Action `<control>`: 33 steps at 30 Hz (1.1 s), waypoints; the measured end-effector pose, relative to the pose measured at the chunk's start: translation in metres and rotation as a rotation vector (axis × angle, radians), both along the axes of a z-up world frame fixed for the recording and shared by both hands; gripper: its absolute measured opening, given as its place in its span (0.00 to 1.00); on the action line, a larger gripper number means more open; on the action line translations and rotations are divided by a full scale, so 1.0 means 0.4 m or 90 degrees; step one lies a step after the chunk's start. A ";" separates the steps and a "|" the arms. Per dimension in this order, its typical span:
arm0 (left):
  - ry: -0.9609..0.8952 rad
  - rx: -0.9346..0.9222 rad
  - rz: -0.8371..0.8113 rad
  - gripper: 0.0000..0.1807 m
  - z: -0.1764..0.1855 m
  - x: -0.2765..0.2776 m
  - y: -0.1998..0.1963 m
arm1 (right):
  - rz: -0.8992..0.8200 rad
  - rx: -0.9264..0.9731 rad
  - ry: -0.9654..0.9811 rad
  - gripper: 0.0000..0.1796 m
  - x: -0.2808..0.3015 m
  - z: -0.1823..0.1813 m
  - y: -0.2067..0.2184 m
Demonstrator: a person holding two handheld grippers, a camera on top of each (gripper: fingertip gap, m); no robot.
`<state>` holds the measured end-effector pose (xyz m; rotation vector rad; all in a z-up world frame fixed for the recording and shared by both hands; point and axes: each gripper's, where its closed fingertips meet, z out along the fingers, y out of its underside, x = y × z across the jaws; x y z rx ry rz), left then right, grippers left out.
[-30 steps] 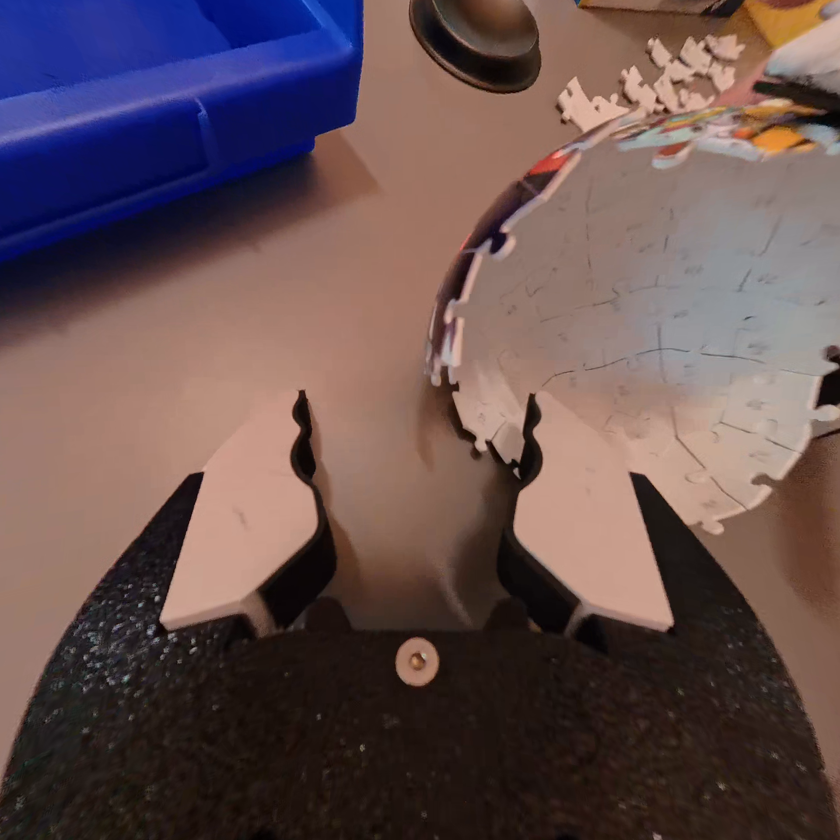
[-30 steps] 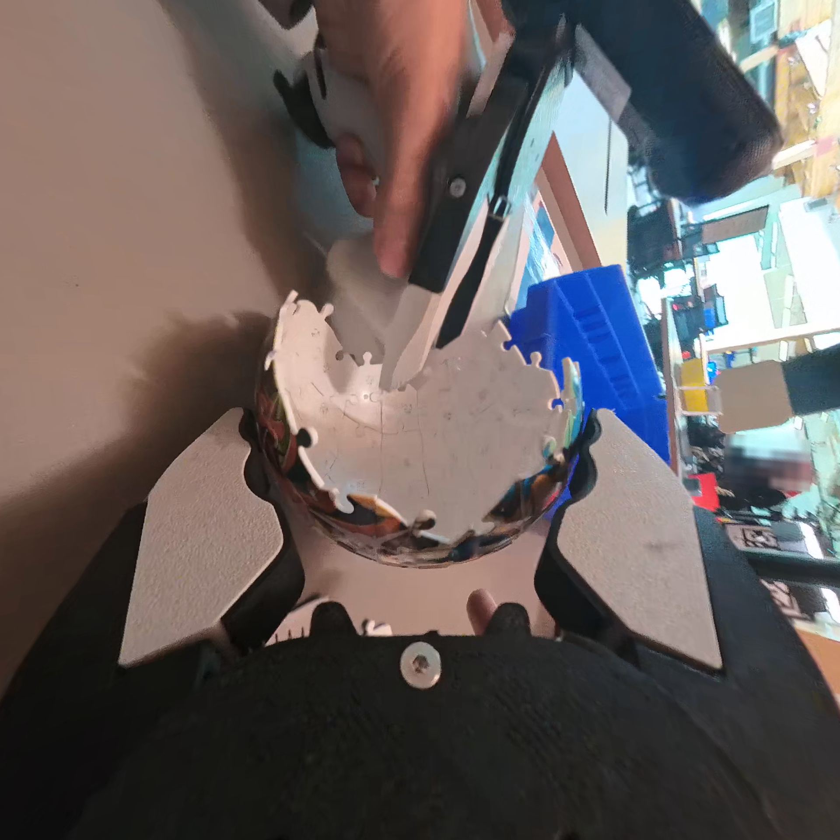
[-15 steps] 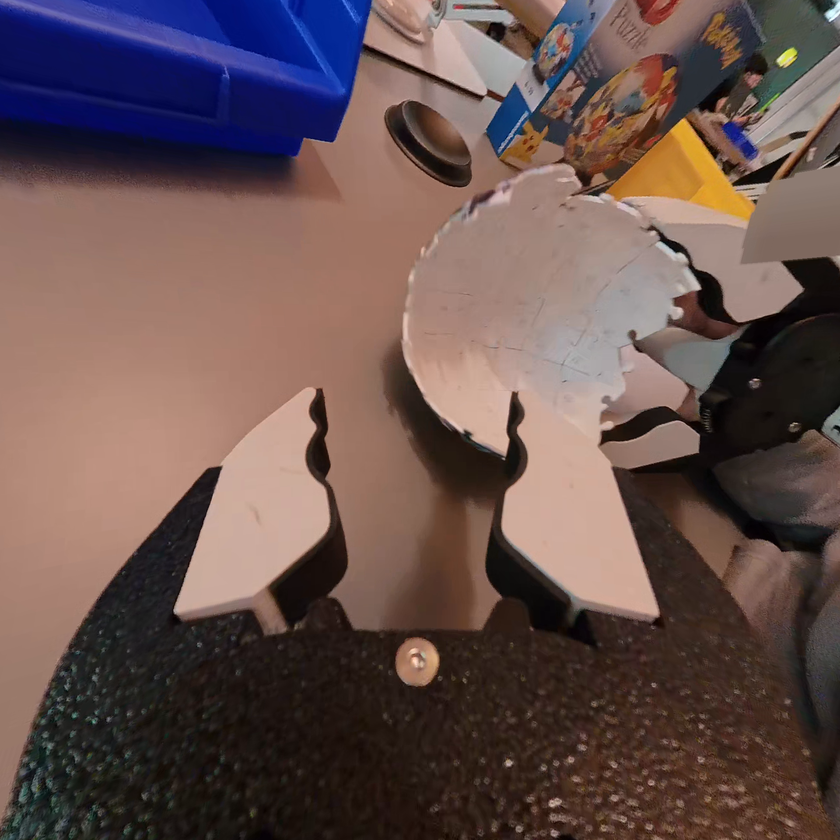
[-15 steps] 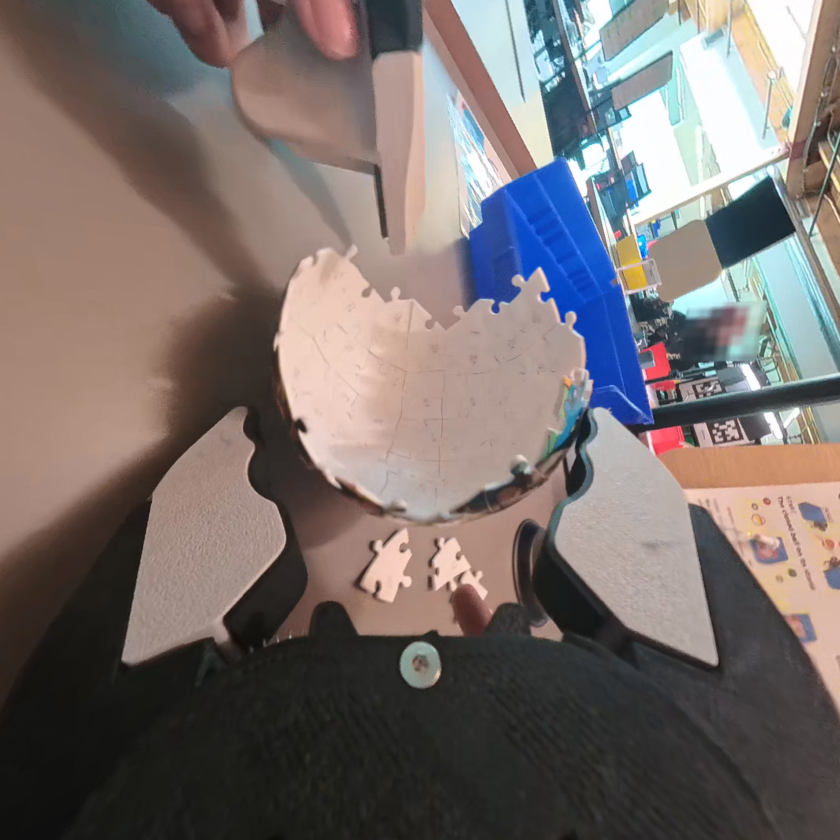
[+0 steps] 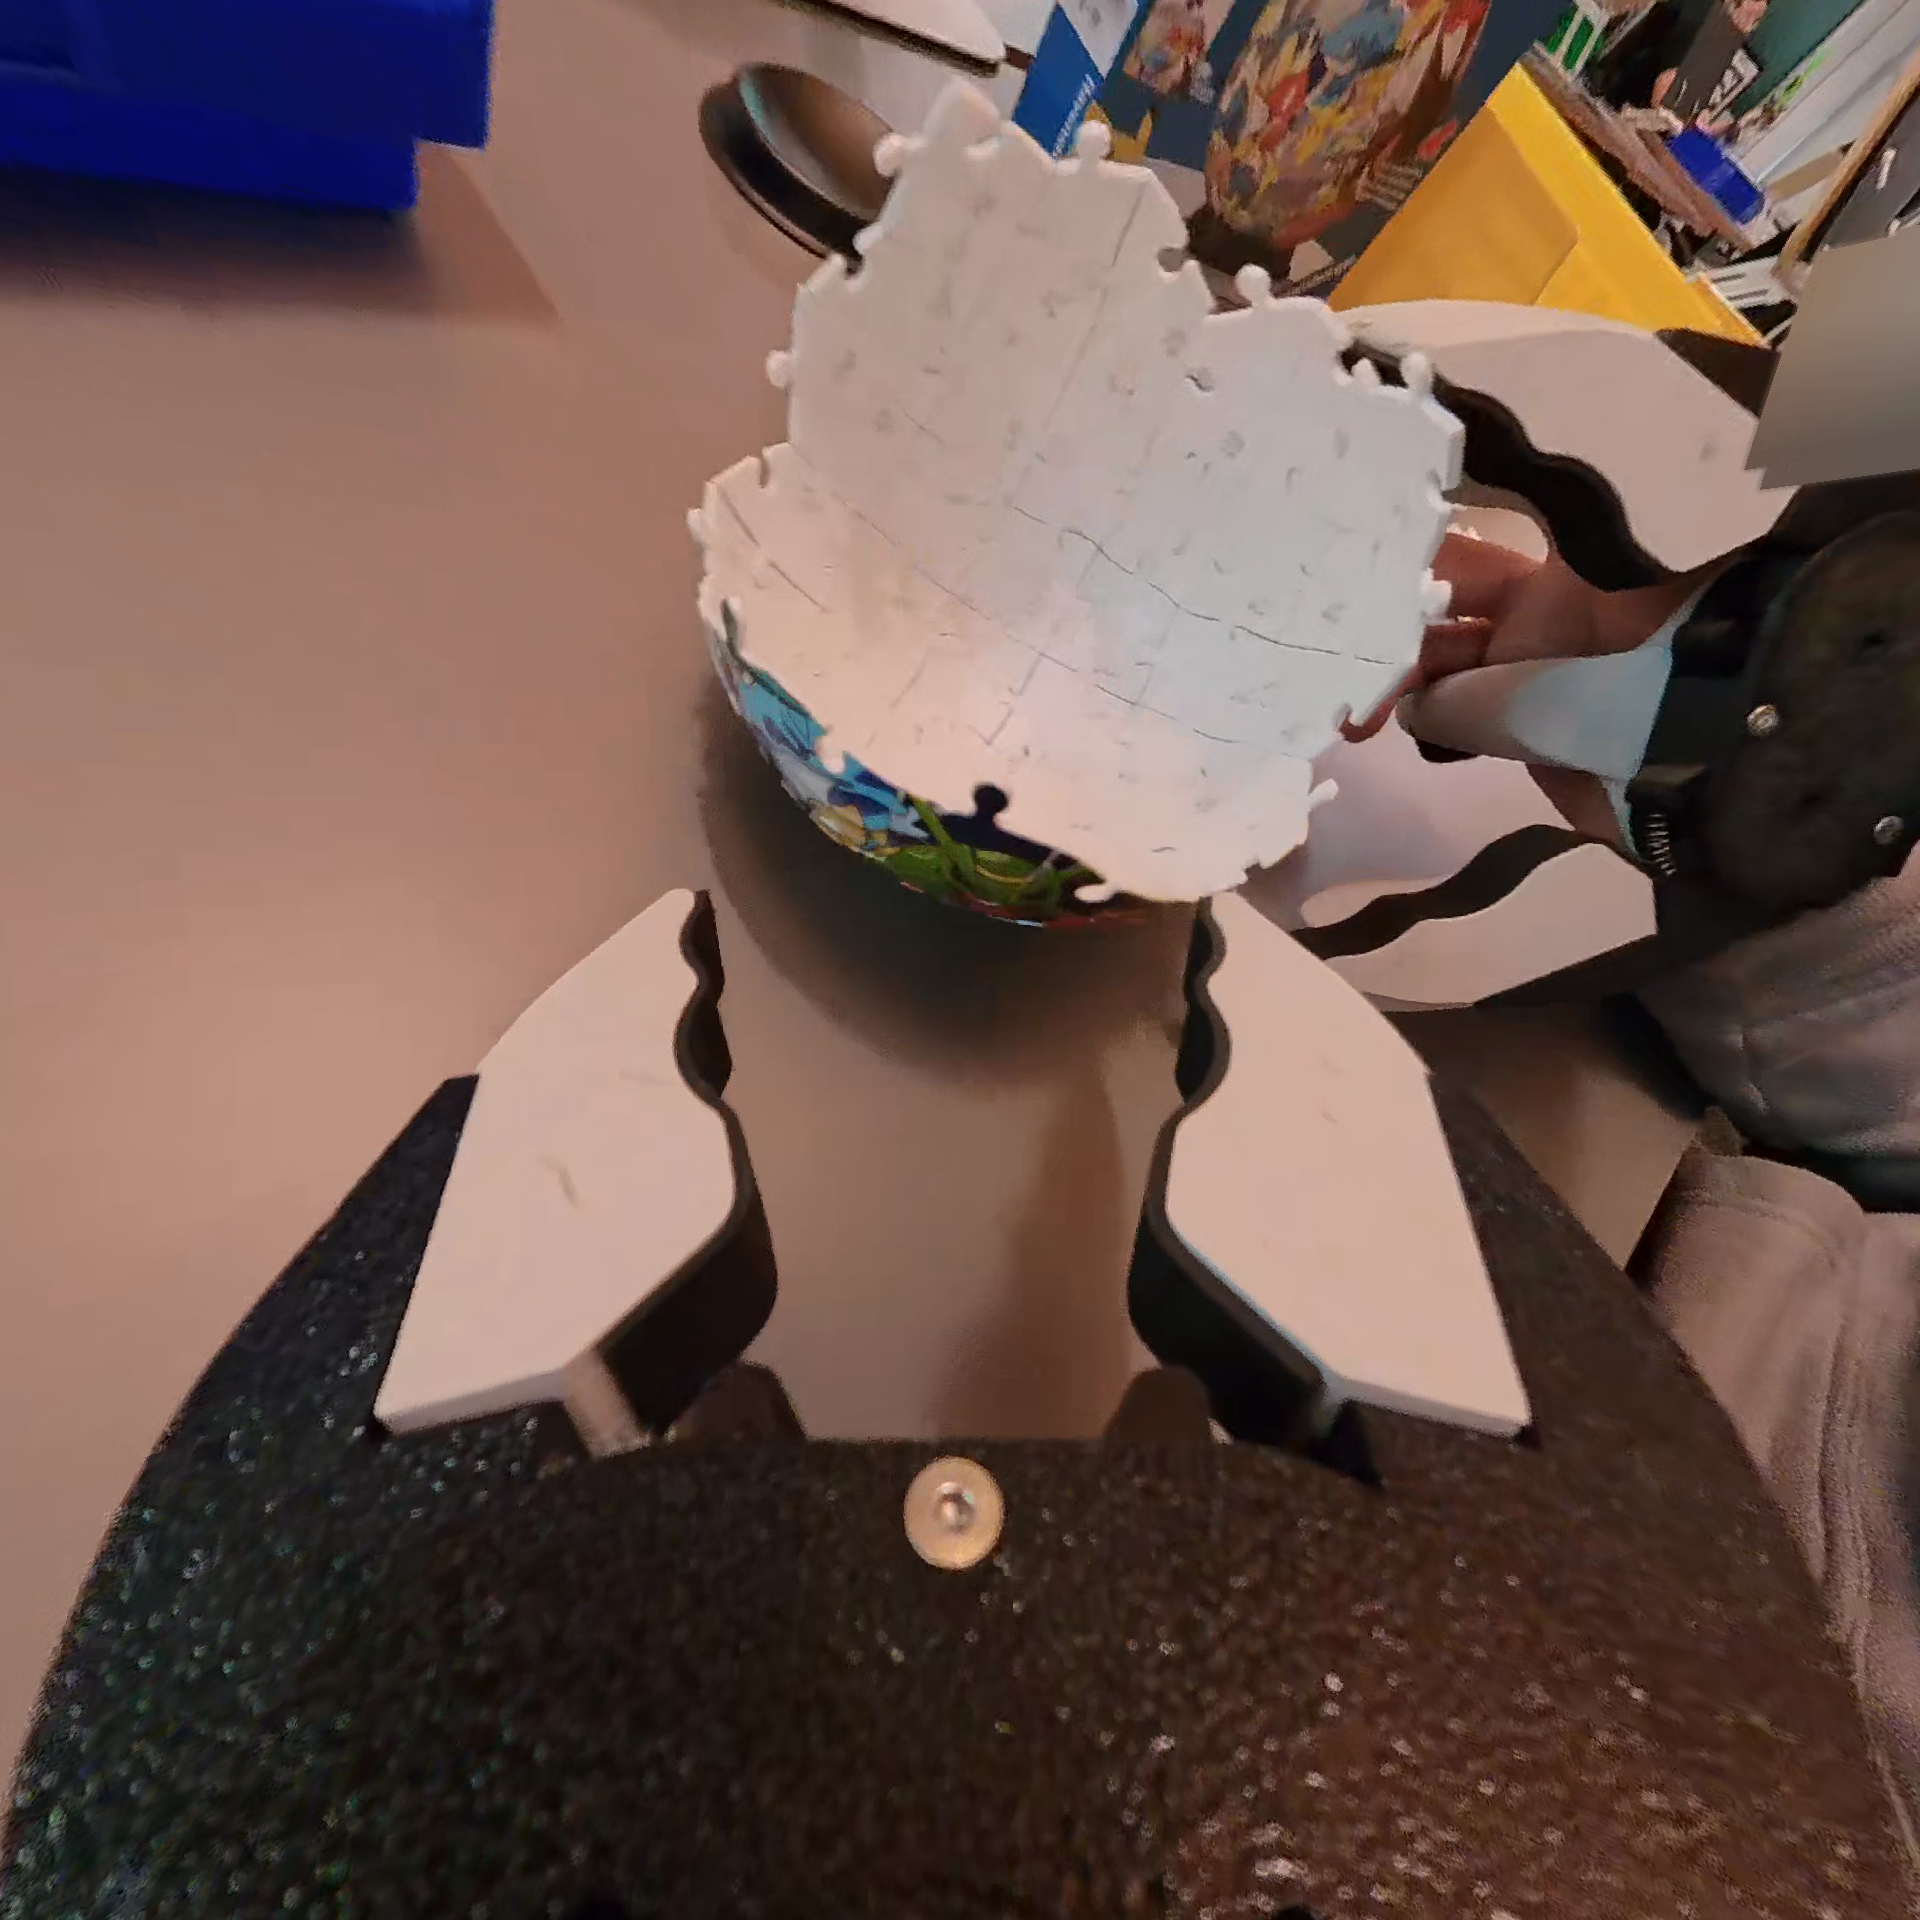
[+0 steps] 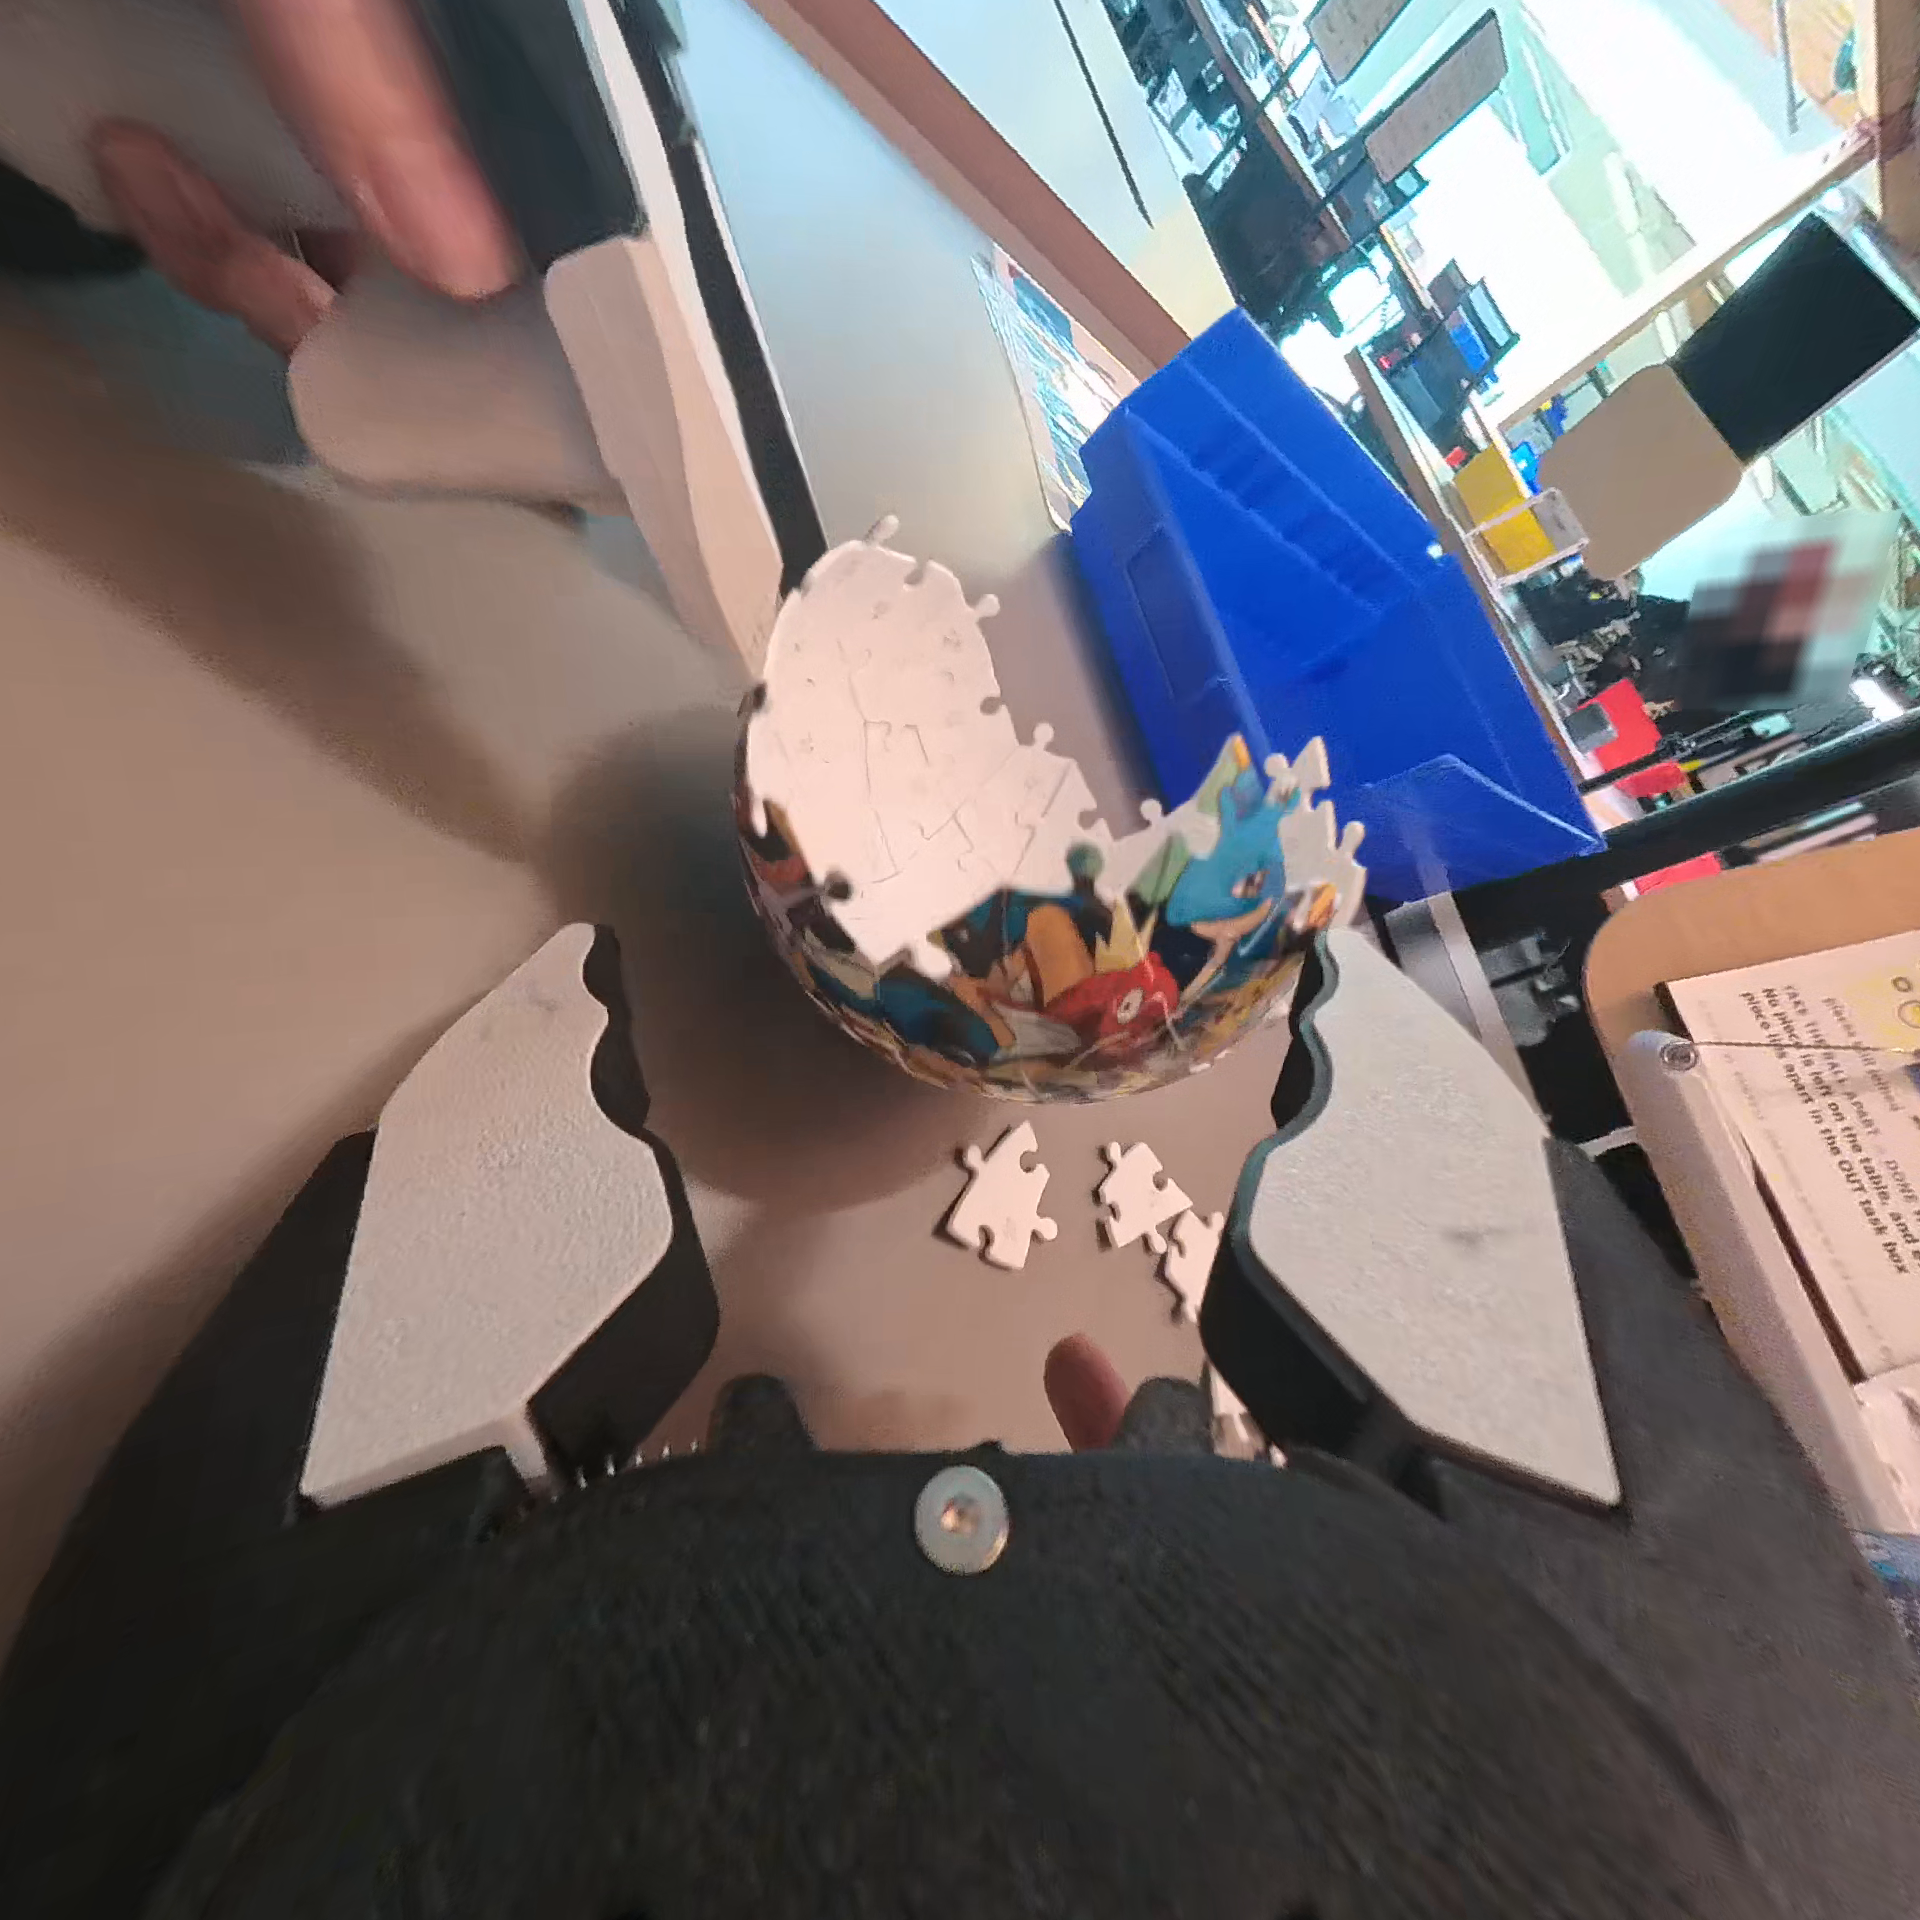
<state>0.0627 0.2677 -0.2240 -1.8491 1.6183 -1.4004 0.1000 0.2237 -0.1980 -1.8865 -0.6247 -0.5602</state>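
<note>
The half-built puzzle ball shell [image 5: 1060,623], a curved bowl of interlocked plastic pieces, white inside and printed with bright cartoon colours outside, rests on the tan tabletop [image 5: 260,675] just ahead of the left gripper [image 5: 951,925]. That gripper's white fingers stand spread with nothing between them. In the left wrist view the shell hides most of a black round disc [image 5: 769,166] behind it, and a colourful puzzle box [image 5: 1247,125] and blue plastic bin [image 5: 229,94] are cut off at the top edge. The right gripper shows beside the shell, partly under a grey mosaic patch. Compared with 0.5 s ago, the shell looms larger and its painted underside now shows.

In the right wrist view the right gripper [image 6: 956,966] is released, its fingers wide on either side of the shell [image 6: 914,800], whether touching I cannot tell. 3 loose white puzzle pieces [image 6: 1003,1195] lie between the fingers, the third half hidden. A blurred hand [image 6: 312,177] is cut off top left.
</note>
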 end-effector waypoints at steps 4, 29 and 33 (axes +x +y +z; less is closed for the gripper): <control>-0.001 0.044 -0.025 0.47 -0.003 0.011 -0.027 | 0.023 -0.006 0.029 0.66 -0.002 0.000 -0.034; -0.070 0.235 -0.231 0.56 -0.002 0.120 -0.047 | 0.067 -0.131 0.298 0.66 0.139 -0.073 -0.032; -0.118 0.283 -0.254 0.51 0.012 0.130 -0.065 | 0.044 -0.135 0.258 0.67 0.151 -0.086 -0.029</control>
